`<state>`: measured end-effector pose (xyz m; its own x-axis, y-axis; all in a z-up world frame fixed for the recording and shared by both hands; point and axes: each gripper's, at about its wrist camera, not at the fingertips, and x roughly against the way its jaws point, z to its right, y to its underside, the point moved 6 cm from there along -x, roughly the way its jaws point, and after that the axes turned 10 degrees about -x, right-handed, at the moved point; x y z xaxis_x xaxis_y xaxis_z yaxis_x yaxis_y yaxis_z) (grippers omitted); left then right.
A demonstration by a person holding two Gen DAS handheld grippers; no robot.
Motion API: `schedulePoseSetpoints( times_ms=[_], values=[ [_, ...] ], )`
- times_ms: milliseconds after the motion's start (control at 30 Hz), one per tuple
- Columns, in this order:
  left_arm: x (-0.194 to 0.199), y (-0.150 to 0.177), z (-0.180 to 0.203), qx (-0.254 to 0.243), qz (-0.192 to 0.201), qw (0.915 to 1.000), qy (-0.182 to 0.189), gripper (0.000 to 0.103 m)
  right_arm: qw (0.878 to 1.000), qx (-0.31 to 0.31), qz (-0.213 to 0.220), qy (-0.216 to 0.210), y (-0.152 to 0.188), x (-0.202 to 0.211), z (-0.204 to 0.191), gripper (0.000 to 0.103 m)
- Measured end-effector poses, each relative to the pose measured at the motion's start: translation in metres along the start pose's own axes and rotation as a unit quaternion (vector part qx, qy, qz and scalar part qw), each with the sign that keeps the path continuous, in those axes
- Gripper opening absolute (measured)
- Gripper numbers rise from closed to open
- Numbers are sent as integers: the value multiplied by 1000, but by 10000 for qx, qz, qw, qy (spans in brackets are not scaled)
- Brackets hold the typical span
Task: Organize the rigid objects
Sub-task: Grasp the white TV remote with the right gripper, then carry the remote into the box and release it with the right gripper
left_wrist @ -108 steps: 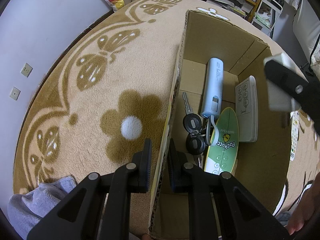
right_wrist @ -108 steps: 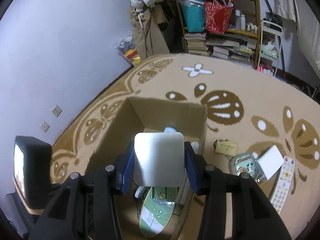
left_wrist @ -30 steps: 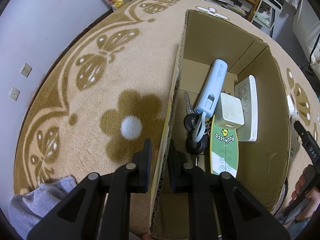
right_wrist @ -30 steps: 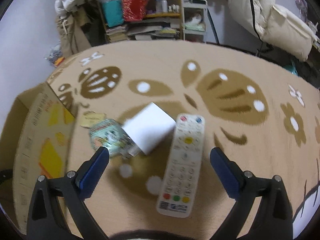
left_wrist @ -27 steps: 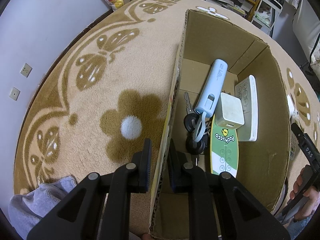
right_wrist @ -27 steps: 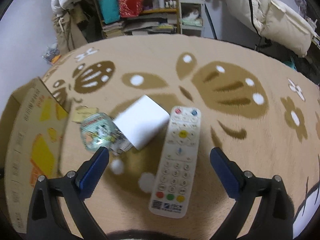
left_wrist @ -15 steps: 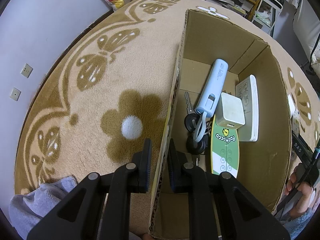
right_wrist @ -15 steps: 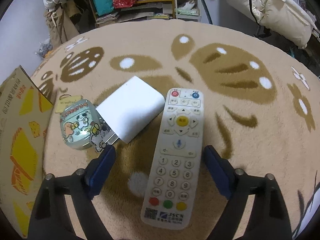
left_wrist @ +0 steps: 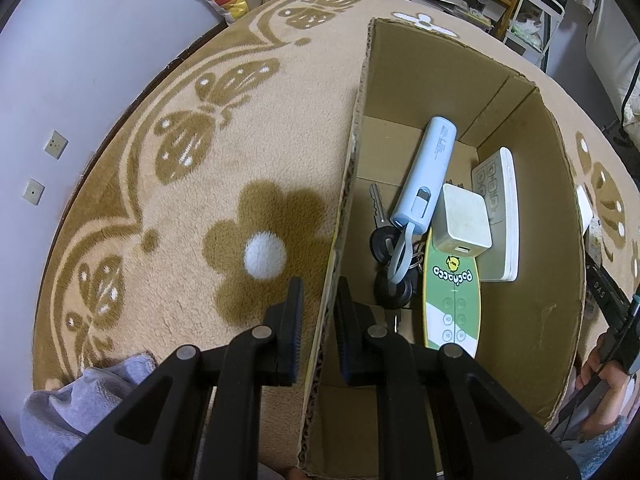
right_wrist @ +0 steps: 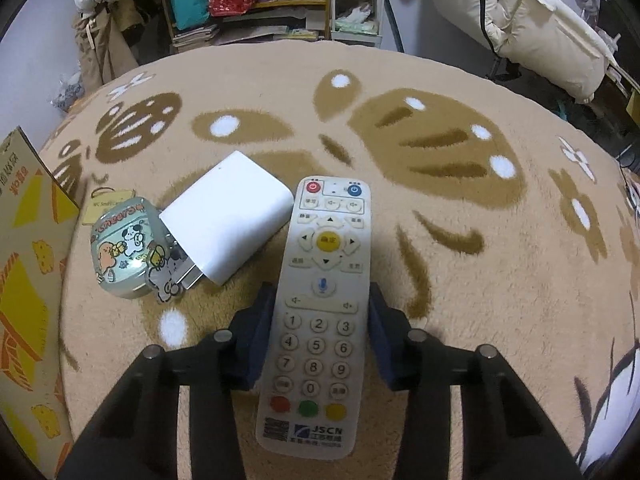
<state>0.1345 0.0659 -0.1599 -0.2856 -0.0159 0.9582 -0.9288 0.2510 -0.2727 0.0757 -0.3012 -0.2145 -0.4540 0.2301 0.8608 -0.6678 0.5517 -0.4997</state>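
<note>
Remote (right_wrist: 320, 304) lies lengthwise between jaws; power-end forward

A patterned rug (right_wrist: 460, 240), cluttered shelves (right_wrist: 256, 4), wall sockets (left_wrist: 56, 144).

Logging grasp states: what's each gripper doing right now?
Left gripper: shut on the cardboard box wall.
Right gripper: jaws flank the white remote; contact cannot be told.

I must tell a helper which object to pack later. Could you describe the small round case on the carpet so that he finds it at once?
Start from the beige carpet beside the cardboard box. Left of the long white remote lies a white charger block, and the round case touches its left corner. It alone is pale green, with cartoon puppies on top.
</note>
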Motion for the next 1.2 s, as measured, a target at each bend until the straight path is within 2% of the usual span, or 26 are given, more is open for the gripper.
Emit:
schedulePoseSetpoints(
  times_ms=[233, 633, 933, 1200],
  values=[
    [0, 0, 0, -1, 2, 10000, 2, 15, 9987, -374, 7, -340, -1, 12, 6, 45],
    [0, 1, 0, -1, -6, 10000, 15, 15, 9965, -304, 244, -744, -7, 44, -8, 45],
    [0, 1, 1, -7, -7, 10000, 10, 14, 9899, 226, 394, -1345, -21, 72, -64, 45],
    [-1, 1, 2, 4, -7, 10000, 22, 15, 9787, 823, 506, -1813, -15, 107, -128, 45]
  ],
)
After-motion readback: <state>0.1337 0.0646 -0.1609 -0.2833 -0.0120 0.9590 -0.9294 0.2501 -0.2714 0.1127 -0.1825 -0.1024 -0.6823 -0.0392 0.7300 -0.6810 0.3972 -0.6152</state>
